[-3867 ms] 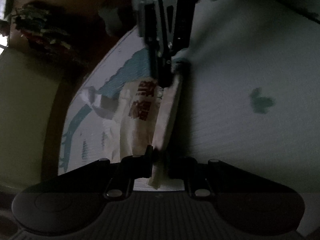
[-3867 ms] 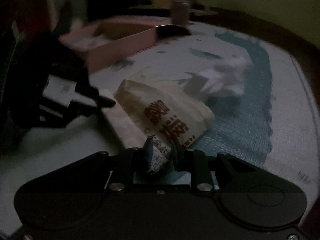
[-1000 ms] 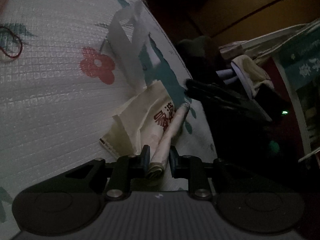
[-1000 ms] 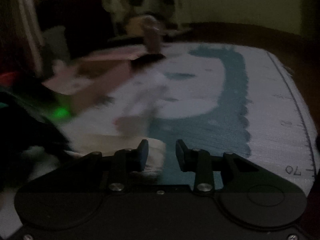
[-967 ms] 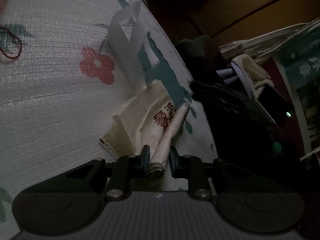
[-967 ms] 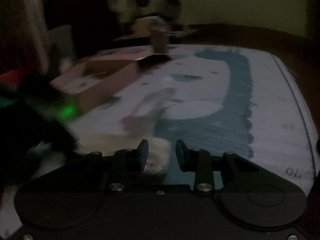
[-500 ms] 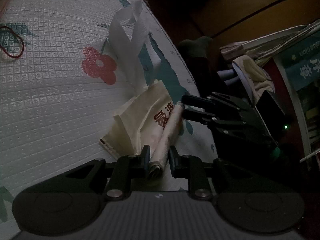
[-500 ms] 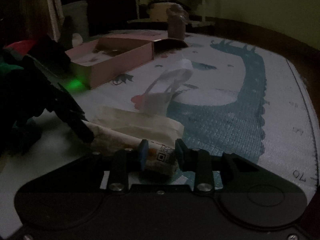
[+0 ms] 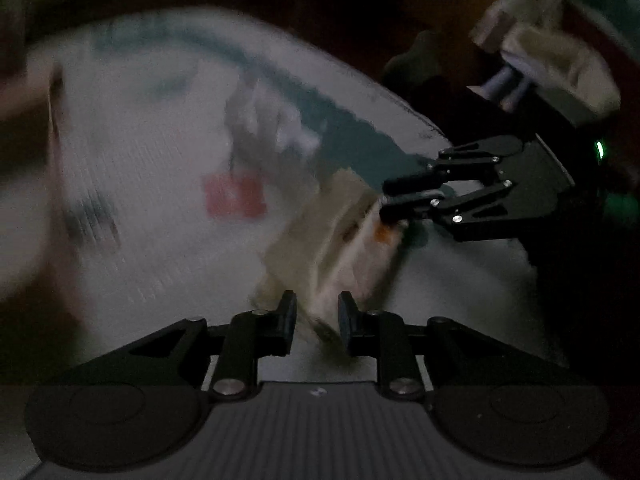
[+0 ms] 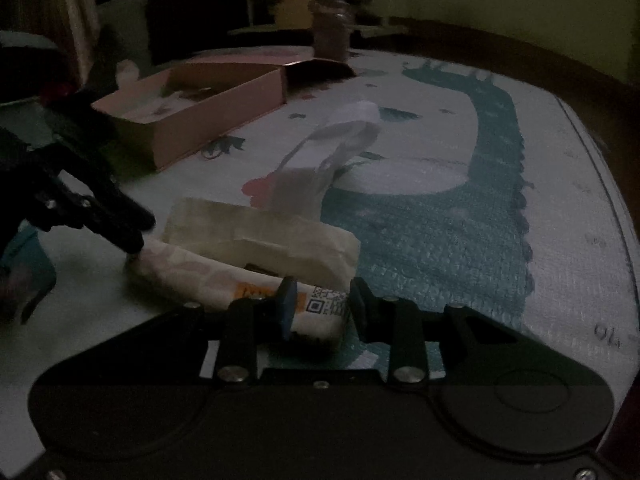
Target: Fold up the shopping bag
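Right wrist view, lower centre of the frame: the shopping bag (image 10: 256,252) lies on the play mat (image 10: 440,216) as a tight cream roll, one flat panel standing up behind it. The right gripper (image 10: 320,300) has its pads either side of the roll's printed end, where a small square code shows; the jaws look set around it, though whether they truly pinch is hard to tell in this dim light. At the left edge, the left gripper (image 10: 132,236) meets the roll's other end. Holding both ends likely keeps the springy roll from unwinding.

Left wrist view is smeared by motion. The left gripper (image 9: 316,312) has pale cloth between its fingers, seemingly clamped on it, and the right gripper (image 9: 386,200) touches the far end at centre right.

The bag looks like thin, papery fabric, creased and soft. Its white handle loops (image 10: 340,136) trail loose toward the frame's middle. A shallow pink cardboard box (image 10: 192,120) sits at upper left.
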{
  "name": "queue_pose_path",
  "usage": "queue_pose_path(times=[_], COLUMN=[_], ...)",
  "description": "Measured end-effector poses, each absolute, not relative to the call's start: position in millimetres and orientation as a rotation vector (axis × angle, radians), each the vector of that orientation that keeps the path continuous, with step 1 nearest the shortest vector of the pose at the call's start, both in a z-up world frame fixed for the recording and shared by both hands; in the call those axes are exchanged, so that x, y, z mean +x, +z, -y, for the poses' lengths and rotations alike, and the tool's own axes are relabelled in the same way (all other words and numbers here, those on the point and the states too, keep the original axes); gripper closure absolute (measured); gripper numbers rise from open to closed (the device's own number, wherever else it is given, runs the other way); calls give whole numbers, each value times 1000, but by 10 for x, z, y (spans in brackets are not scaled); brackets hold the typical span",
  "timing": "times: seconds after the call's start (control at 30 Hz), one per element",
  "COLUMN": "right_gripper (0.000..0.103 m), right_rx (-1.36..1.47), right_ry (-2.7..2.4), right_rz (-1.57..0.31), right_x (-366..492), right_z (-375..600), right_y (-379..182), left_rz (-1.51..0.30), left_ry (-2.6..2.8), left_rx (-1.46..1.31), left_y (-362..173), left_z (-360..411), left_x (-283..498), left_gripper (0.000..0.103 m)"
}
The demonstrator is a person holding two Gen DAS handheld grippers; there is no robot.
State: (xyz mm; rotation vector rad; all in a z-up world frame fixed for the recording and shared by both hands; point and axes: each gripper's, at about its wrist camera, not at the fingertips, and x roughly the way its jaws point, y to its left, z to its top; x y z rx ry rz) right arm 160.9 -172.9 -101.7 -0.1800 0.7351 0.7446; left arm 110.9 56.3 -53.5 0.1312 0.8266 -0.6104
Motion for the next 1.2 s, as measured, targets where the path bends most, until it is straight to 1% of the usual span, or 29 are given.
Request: queue_pose_path(times=[0.1, 0.2, 0.23, 0.27, 0.37, 0.57, 0.67, 0.77, 0.83, 1.07, 1.1, 1.2], right_gripper=[73, 73, 73, 73, 73, 73, 73, 73, 73, 74, 76, 76], right_rx=[-165, -147, -133, -125, -93, -99, -106, -102, -93, -69, -77, -79], right_ry=[739, 726, 719, 718, 727, 716, 704, 686, 678, 649, 651, 658], right_rz=[-752, -767, -775, -780, -804, -822, -822, -815, -814, -808, -805, -797], right_x=[1589, 1585, 1588, 1588, 1571, 1465, 1435, 1409, 1399, 1367, 1369, 1380], right_z=[1722, 1724, 1732, 1739, 1758, 1698, 1682, 1669, 1660, 1630, 1632, 1655], right_y=[-1017, -1029, -1032, -1031, -1029, -1000, -990, -995, -1001, -1022, -1025, -1040], left_rz=[-752, -812, -813, -816, -848, -835, -822, -822, -753, -770, -771, -781], left_ry=[-632, -618, -622, -626, -632, -626, -637, -617, -619, -650, -644, -639], left_rx=[190, 262, 206, 157, 85, 227, 248, 215, 155, 213, 246, 212], left_y=[-555, -788, -814, -834, -833, -793, -809, -750, -621, -857, -867, -888], left_z=[-332, -129, -187, -240, -341, -253, -300, -329, -291, 4, 36, -112], left_x=[1046, 1128, 1172, 1212, 1279, 1175, 1147, 1138, 1108, 1146, 1128, 1086], left_gripper=[82, 82, 82, 78, 78, 77, 76, 76, 76, 78, 78, 78])
